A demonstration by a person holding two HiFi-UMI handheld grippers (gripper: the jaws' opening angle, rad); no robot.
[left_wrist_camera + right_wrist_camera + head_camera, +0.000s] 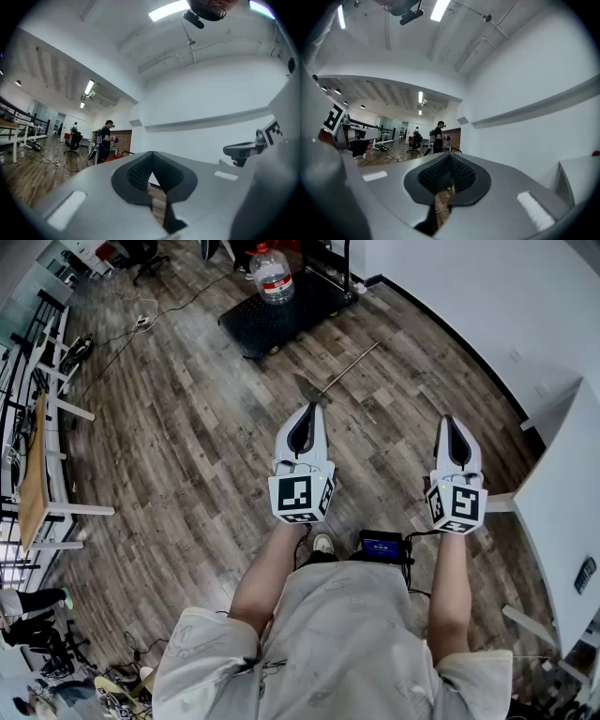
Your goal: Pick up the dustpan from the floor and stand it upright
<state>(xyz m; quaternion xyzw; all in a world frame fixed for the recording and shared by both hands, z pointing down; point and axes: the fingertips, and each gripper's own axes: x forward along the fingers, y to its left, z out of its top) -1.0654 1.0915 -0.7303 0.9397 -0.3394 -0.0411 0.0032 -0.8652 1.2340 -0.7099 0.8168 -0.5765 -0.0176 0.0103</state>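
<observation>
**Both tongs closed and empty; dustpan flat on the floor ahead**

The dustpan (308, 388) lies flat on the wooden floor (187, 427). Its dark pan is nearest the person, and its thin metal handle (354, 363) runs away toward the upper right, pointing at the white wall (469, 287). In the head view it sits just beyond the tips of the left tongs (312, 407), between them and a black trolley (281, 315) farther off. A clear bottle (273, 276) with a red cap stands on the trolley.

Both tongs are held out level in front of the person, side by side and apart, above the floor and not touching the dustpan. In the left gripper view the jaws of the left tongs meet at the tips and grip nothing; only floor shows through the slit below them. The right tongs (451, 421) are closed the same way, their dark ribbed pads together with nothing between. They hang to the right of the dustpan, near the edge of a white counter (553, 502).

Both gripper views look across the room to a person (438, 137) standing far off.
</observation>
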